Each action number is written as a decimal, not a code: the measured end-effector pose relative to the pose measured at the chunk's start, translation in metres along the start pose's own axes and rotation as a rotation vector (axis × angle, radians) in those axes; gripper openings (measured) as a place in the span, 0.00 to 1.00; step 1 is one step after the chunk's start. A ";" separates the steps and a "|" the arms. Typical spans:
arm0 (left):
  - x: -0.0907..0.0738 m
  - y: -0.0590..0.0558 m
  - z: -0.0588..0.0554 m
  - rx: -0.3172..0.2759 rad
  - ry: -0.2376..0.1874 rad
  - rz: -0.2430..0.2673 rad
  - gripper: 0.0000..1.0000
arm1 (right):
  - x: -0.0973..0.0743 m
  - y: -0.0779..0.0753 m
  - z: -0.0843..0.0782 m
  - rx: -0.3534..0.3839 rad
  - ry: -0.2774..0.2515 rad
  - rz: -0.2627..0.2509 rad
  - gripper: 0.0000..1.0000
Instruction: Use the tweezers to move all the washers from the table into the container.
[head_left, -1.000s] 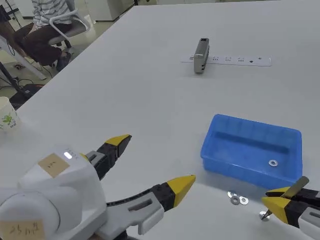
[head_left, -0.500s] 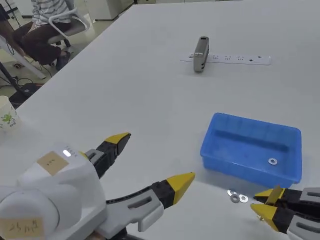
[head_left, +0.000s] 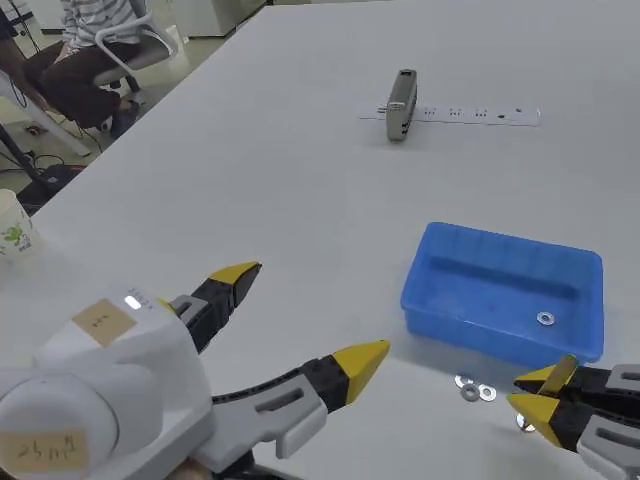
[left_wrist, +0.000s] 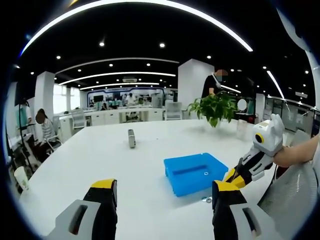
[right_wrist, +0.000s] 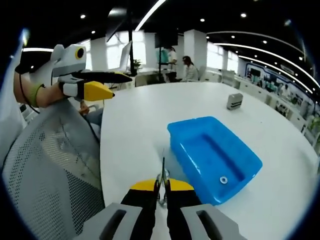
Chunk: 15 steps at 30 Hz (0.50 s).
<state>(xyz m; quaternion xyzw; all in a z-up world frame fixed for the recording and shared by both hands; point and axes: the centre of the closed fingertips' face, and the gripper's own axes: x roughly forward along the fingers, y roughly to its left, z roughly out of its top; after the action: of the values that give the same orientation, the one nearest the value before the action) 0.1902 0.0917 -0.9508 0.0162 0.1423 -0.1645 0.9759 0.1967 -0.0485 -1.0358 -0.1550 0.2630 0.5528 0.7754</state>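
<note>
Fingers (right_wrist: 145, 187) of right gripper (right_wrist: 160, 184) clamped on tweezers (right_wrist: 163, 165) beside blue container (right_wrist: 196, 150); left gripper (head_left: 305, 313) fingers (head_left: 360, 360) wide apart

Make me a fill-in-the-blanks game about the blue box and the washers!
The blue rectangular plastic container holds ___ small metal washer. The left gripper holds ___. The right gripper grips the thin metal ___.
Missing words: one; nothing; tweezers.
</note>
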 end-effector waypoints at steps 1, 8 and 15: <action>0.000 0.000 0.000 0.000 -0.001 0.001 0.78 | 0.000 -0.001 0.001 0.018 -0.009 0.002 0.03; 0.001 0.000 -0.001 0.001 0.004 -0.002 0.78 | -0.006 -0.005 0.009 0.068 -0.051 -0.012 0.03; 0.001 -0.001 -0.001 0.004 0.007 -0.006 0.78 | -0.011 -0.009 0.022 0.163 -0.128 0.003 0.03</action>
<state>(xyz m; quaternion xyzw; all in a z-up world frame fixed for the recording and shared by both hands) 0.1901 0.0902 -0.9521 0.0185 0.1456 -0.1677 0.9749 0.2077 -0.0484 -1.0124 -0.0554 0.2573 0.5394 0.7999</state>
